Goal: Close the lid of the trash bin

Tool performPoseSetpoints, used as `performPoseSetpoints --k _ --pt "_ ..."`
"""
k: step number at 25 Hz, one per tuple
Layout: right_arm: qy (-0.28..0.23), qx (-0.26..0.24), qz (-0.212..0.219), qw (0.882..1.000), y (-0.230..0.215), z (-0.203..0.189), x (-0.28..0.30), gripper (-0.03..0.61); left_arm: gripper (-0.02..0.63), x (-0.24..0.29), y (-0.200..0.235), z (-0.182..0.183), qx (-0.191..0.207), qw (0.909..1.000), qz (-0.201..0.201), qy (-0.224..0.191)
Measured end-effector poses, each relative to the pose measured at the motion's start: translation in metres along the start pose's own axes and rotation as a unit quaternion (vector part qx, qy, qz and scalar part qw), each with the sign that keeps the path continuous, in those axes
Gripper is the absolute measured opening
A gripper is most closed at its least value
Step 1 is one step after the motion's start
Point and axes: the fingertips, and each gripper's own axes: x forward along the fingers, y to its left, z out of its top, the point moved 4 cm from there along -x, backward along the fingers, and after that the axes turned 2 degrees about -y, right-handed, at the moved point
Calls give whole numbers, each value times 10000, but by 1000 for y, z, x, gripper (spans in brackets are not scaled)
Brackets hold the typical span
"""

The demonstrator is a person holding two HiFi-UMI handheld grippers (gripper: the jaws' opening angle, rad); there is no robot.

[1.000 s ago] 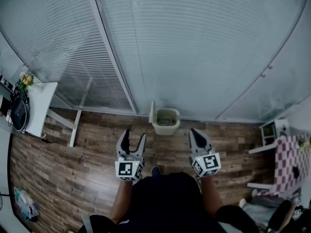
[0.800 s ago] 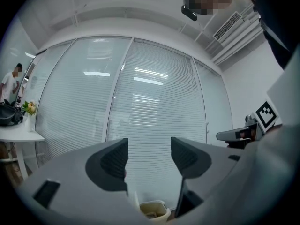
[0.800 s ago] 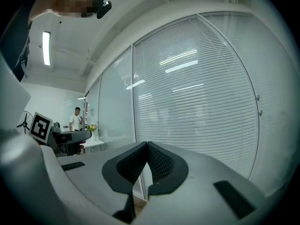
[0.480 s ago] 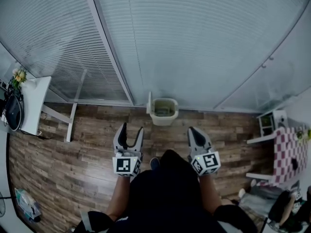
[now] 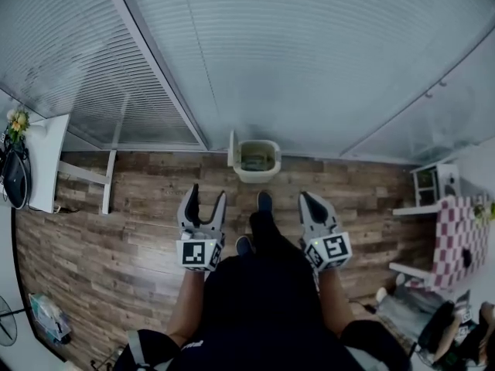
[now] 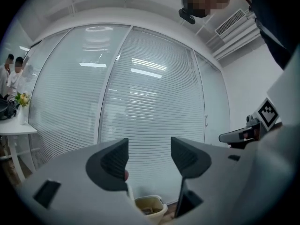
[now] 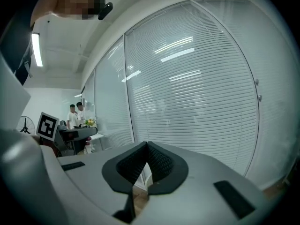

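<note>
A small beige trash bin stands on the wood floor against the glass wall, its lid tipped up at its left side and rubbish visible inside. My left gripper is held open short of the bin, left of it; the bin shows low between its jaws in the left gripper view. My right gripper is shut with nothing in it, short of the bin and to its right. In the right gripper view the two tips meet, and the bin is hidden.
A glass wall with blinds runs behind the bin. A white table with flowers stands at far left, a white shelf and a checked chair at right. The person's foot steps forward between the grippers.
The person has walked toward the bin, so it sits closer to both grippers. One foot now shows forward between them. Neither gripper's jaws have changed.
</note>
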Motion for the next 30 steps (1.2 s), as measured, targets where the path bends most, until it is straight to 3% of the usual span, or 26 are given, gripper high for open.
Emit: performPoseSetpoints --k 11,17,30 --pt "261 -69 351 9990 -36 -6 50 3 265 57 19 -37 -2 9981 186 593" --pt "501 -29 250 9984 -53 -26 66 3 265 95 30 -91 -89 9937 191 1103" --pt "794 356 483 9950 -57 -74 117 3 265 162 54 -212 -208 9778 224 2071"
